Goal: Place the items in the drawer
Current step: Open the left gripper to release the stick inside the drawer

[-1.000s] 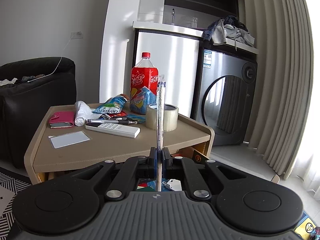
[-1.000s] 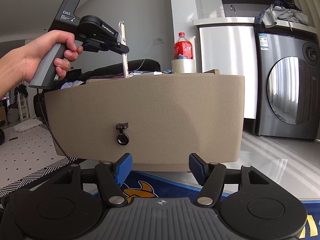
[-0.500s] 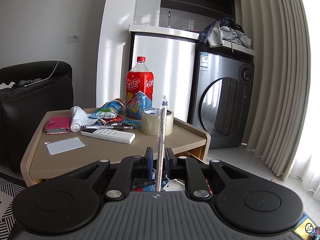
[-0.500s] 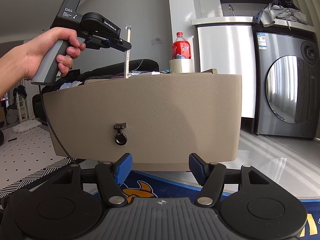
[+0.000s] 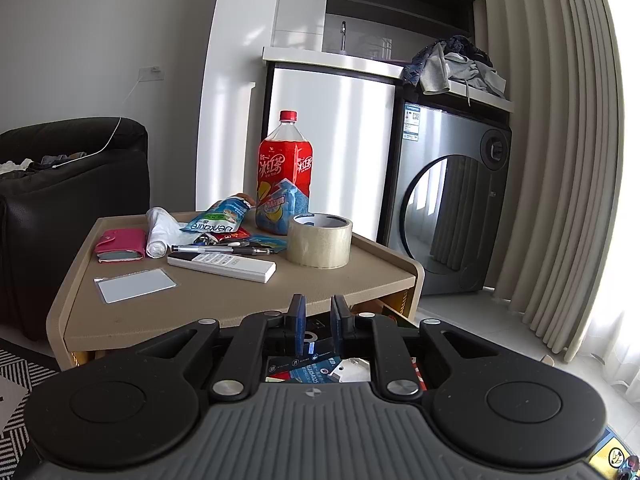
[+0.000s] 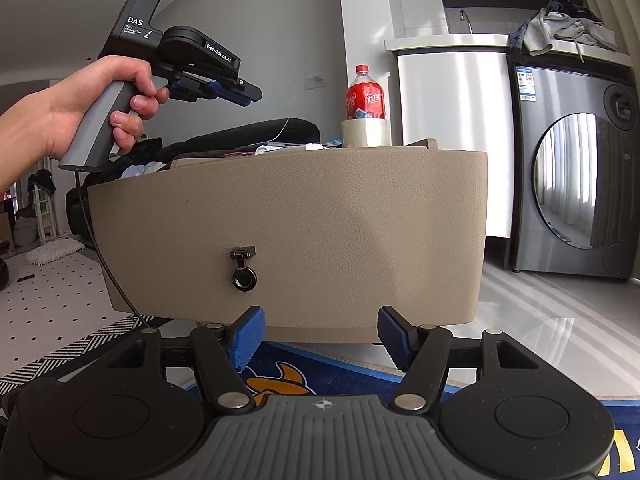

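The beige cabinet's drawer is pulled out; its front panel (image 6: 320,232) with a black ring pull (image 6: 243,278) fills the right wrist view. My left gripper (image 5: 318,320) hovers above the open drawer (image 5: 332,364), jaws a little apart and empty; cards and packets lie inside. It also shows in the right wrist view (image 6: 240,94), held by a hand. My right gripper (image 6: 320,334) is open and empty, low in front of the drawer panel. On the cabinet top (image 5: 208,292) lie a white remote (image 5: 222,266), pens (image 5: 224,249), a tape roll (image 5: 320,240) and a pink wallet (image 5: 120,244).
A red drink bottle (image 5: 285,172), snack packets (image 5: 218,220), a rolled white cloth (image 5: 158,232) and a grey card (image 5: 136,285) are also on top. A black sofa (image 5: 60,200) stands left, a washing machine (image 5: 448,208) right. A blue rug (image 6: 340,376) lies below the drawer.
My left gripper held a long thin packaged stick upright, then opened; the stick is gone from the jaws now. The right gripper has not moved.
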